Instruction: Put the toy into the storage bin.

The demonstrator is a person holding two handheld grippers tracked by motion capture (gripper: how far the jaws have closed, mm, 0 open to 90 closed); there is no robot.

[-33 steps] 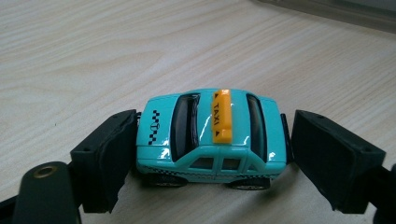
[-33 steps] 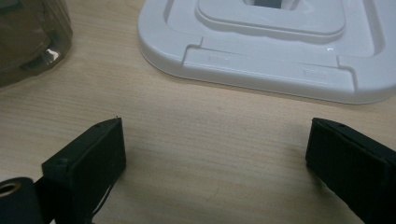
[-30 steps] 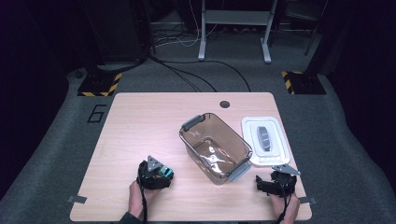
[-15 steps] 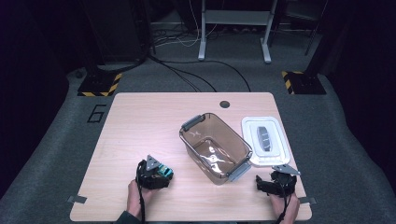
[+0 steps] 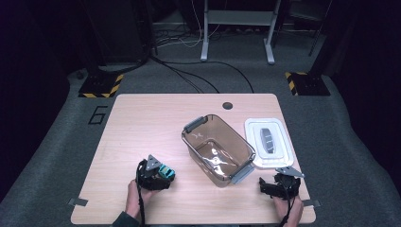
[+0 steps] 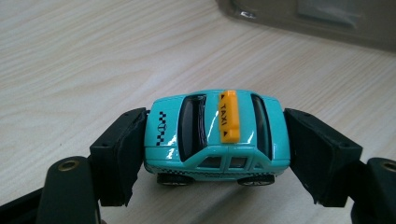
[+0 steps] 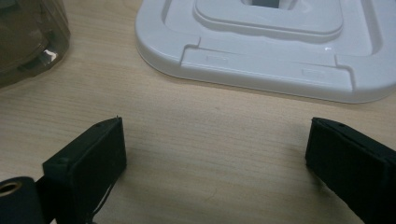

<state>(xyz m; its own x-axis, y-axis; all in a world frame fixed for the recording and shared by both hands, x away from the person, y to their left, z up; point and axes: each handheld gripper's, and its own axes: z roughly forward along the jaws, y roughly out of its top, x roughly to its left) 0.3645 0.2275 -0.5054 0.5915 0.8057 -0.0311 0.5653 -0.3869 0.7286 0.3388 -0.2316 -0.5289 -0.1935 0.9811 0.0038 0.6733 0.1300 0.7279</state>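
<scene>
A teal toy taxi (image 6: 219, 158) with a yellow roof sign stands on its wheels on the wooden table (image 5: 142, 123). My left gripper (image 6: 217, 128) is shut on it, one black pad against its nose and the other against its tail. In the high view the left gripper (image 5: 163, 174) lies at the table's near left, with the taxi (image 5: 166, 171) at its tip. My right gripper (image 7: 217, 140) rests low over the table at the near right, jaws open wide with bare wood between them. From above, the right gripper (image 5: 279, 180) sits just short of the white lid.
A brown see-through box (image 5: 217, 149) with grey handles stands open at mid-table, slanted. A white lid (image 5: 268, 142) with a grey centre lies flat to its right, and its near rim (image 7: 266, 70) is just ahead of my right gripper. The table's front edge is close behind both hands.
</scene>
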